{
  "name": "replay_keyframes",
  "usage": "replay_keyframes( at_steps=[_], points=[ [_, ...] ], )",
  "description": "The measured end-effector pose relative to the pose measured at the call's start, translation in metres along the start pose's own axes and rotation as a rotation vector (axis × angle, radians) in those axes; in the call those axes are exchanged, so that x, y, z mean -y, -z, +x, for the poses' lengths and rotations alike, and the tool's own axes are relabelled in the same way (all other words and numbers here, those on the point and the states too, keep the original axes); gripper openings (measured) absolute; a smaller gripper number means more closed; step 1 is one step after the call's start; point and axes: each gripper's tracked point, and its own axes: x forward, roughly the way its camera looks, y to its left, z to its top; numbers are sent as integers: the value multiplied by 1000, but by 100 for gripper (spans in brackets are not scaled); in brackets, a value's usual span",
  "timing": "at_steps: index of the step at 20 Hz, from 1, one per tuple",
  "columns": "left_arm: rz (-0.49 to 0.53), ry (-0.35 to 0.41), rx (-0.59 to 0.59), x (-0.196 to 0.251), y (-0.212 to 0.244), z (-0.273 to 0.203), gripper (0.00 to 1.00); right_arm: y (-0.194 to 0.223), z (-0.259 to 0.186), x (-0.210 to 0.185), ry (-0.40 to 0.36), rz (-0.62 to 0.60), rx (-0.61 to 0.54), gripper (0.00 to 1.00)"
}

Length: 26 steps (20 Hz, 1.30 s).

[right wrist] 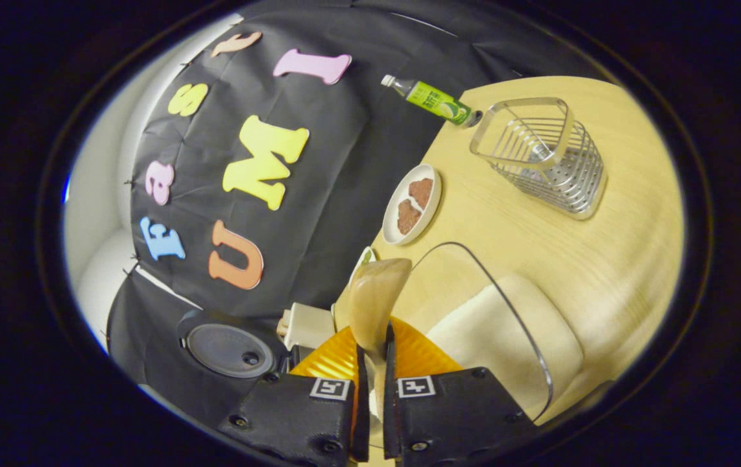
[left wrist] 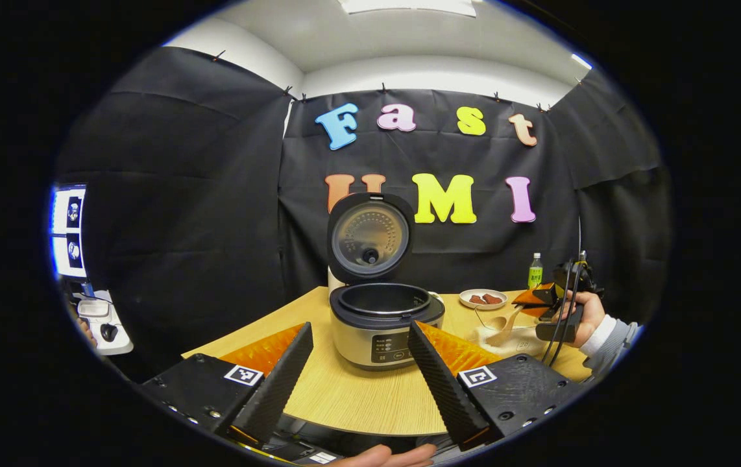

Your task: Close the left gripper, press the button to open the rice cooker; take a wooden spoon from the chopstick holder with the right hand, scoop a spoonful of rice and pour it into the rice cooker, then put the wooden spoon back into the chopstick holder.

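Wooden spoon point(right wrist: 372, 299) handle hidden (between closed jaws); rice cooker point(left wrist: 383, 321) open.

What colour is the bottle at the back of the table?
The bottle is green with a white cap, clearest in the right gripper view, lying beyond the wire holder.

- We are looking past the left gripper point(left wrist: 361, 360), its fingers spreading wide apart above the wooden table point(left wrist: 357, 399).
- The rice cooker point(left wrist: 383, 324) is standing just beyond them, its lid point(left wrist: 368, 237) sticking upright.
- At the far right, a hand point(left wrist: 588, 314) is holding the right gripper point(left wrist: 539, 299), which is gripping a wooden spoon point(left wrist: 503, 322).
- A plate point(left wrist: 483, 299) and a green bottle point(left wrist: 535, 271) are sitting behind.
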Motion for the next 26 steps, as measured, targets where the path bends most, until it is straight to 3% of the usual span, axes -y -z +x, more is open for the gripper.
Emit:
replay_keyframes(
  at_steps=[9, 20, 26],
  points=[
    [0, -8, 8, -2, -4, -3, 94, -20, -11, -1, -50, 136, 26, 13],
    [-13, -36, -18, -16, 1, -6, 94, -58, -46, -22, -293, 482, 69, 13],
    [-4, -27, -16, -15, 2, -15, 94, -24, -33, -41, -263, 461, 9, 13]
  ],
)
